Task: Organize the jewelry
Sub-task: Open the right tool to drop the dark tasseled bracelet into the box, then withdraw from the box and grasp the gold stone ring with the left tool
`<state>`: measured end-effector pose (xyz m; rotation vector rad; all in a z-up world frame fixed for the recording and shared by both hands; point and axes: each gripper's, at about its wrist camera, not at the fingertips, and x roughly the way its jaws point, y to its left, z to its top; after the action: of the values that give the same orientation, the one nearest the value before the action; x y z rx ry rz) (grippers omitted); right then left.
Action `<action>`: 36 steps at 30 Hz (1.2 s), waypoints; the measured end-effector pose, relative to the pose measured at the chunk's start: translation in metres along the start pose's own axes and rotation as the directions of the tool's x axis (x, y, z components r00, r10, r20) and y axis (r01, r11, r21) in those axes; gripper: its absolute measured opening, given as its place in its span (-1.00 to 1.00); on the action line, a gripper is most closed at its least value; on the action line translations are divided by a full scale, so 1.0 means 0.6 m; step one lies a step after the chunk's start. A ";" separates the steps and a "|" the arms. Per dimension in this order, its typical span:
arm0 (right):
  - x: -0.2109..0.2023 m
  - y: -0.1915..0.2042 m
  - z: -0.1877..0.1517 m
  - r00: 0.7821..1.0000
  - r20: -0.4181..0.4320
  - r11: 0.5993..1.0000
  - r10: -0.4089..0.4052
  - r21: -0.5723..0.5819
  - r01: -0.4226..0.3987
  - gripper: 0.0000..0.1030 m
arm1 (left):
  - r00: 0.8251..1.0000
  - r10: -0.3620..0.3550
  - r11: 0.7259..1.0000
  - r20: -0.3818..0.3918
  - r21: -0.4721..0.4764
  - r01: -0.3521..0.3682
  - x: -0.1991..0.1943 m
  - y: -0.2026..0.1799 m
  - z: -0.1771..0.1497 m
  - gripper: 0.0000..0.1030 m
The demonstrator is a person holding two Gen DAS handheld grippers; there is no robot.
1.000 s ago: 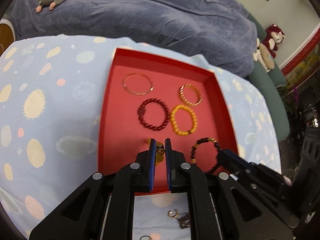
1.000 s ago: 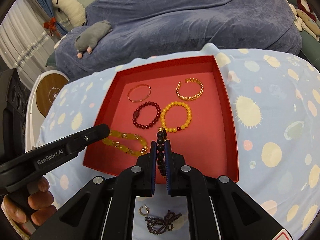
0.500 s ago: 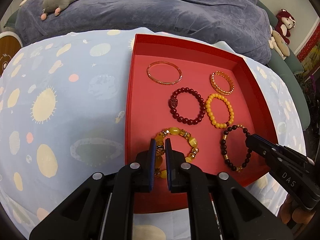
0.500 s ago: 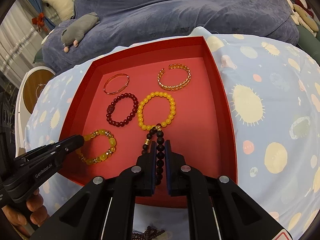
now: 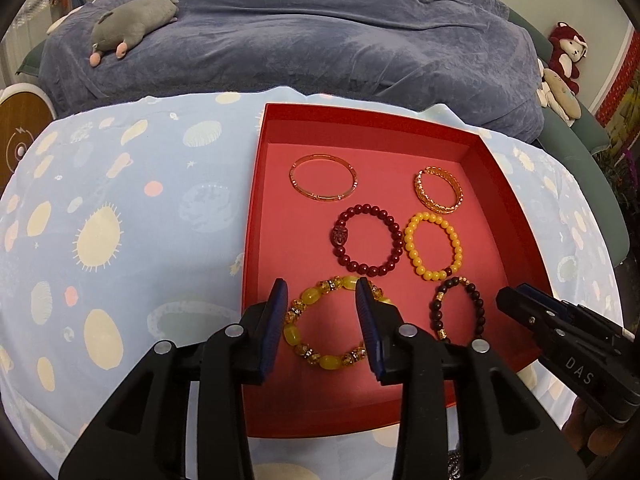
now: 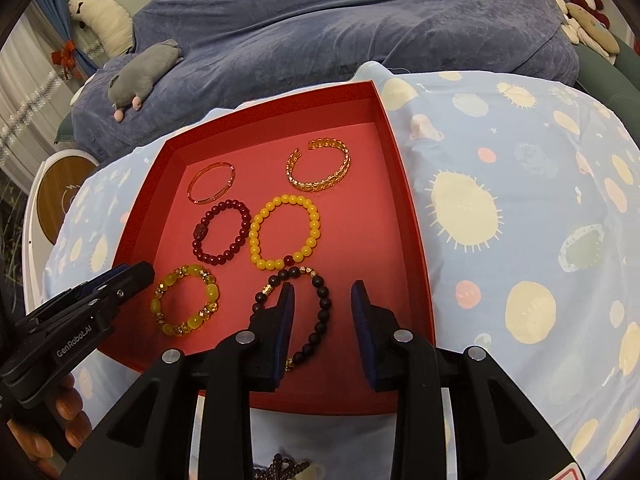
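A red tray (image 5: 256, 216) (image 6: 412, 216) holds several bracelets. My left gripper (image 5: 322, 292) is open above a chunky yellow bead bracelet (image 5: 296, 334) (image 6: 212, 292) that lies flat in the tray's near left part. My right gripper (image 6: 323, 292) is open above a dark bead bracelet (image 6: 324, 300) (image 5: 480, 312) that lies in the near right part. Behind them lie a dark red bead bracelet (image 5: 394, 232), a yellow bead bracelet (image 5: 454, 240), a thin orange bangle (image 5: 320, 196) and a gold cuff (image 5: 438, 204).
The tray sits on a light blue patterned cloth (image 5: 120, 240). A tangle of dark beads (image 6: 284, 468) lies on the cloth just in front of the tray. A blue-covered sofa (image 5: 320, 40) with a grey plush toy (image 5: 132, 24) is behind the table.
Both grippers have opened and let go: the chunky yellow bracelet and the dark bead bracelet now lie flat in the tray. Both grippers have drawn back a little.
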<state>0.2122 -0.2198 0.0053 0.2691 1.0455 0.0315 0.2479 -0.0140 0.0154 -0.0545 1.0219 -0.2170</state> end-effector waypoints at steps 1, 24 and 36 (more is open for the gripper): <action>-0.004 0.001 -0.001 1.000 0.003 1.000 0.001 0.001 -0.001 -0.43 | 1.000 -0.003 1.000 0.002 -0.002 0.003 -0.003 0.000 -0.001 -0.35; -0.128 -0.018 -0.167 1.000 -0.009 0.999 -0.029 0.018 0.029 -0.43 | 1.000 -0.018 1.000 -0.014 0.010 0.018 -0.130 -0.005 -0.163 -0.20; -0.136 -0.016 -0.252 0.997 -0.066 0.999 -0.031 0.004 0.032 -0.43 | 0.995 -0.024 1.000 -0.093 0.017 0.025 -0.129 -0.016 -0.261 -0.10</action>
<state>0.0402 -0.2105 0.0009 0.2570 1.1154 0.0095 0.0744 0.0015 -0.0002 -0.0407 1.1124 -0.2529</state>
